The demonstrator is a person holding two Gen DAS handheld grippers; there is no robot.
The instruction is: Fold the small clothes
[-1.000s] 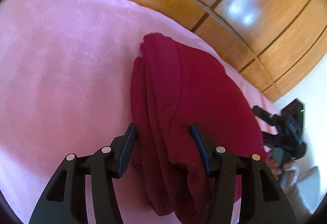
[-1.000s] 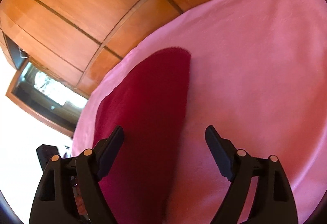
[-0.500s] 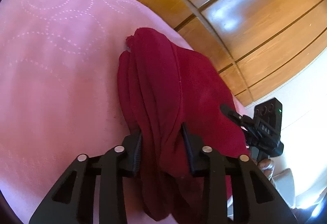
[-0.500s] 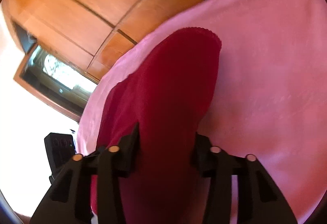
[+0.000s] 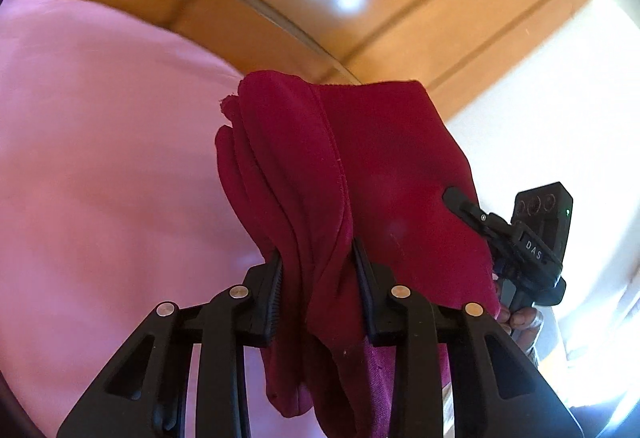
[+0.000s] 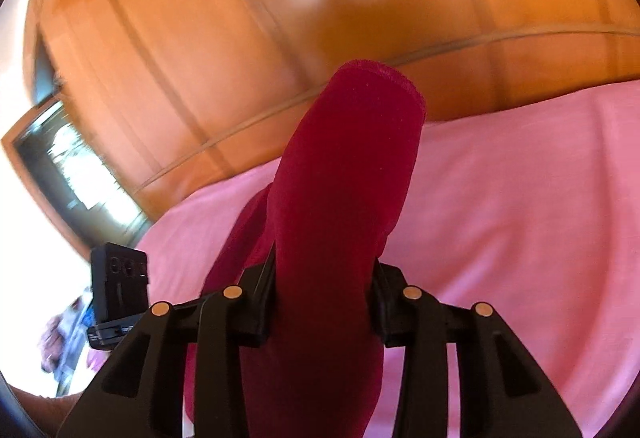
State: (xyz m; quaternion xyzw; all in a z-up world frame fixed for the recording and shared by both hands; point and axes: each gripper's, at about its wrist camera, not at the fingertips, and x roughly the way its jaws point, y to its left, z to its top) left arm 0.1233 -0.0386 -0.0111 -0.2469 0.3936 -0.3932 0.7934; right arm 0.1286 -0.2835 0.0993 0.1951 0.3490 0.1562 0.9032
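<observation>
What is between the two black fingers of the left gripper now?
A bunched fold of the dark red fleece garment fills the gap of the left gripper; the jaws are clamped on it. The left wrist view shows this.

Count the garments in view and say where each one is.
1: a dark red garment, clamped by the left gripper and the right gripper over the pink bedcover. Its folds could hide more.

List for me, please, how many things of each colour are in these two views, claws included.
Dark red: 1, the garment.
Pink: 1, the bedspread.
Black: 2, the left claw and the right claw.
Total: 4.
</observation>
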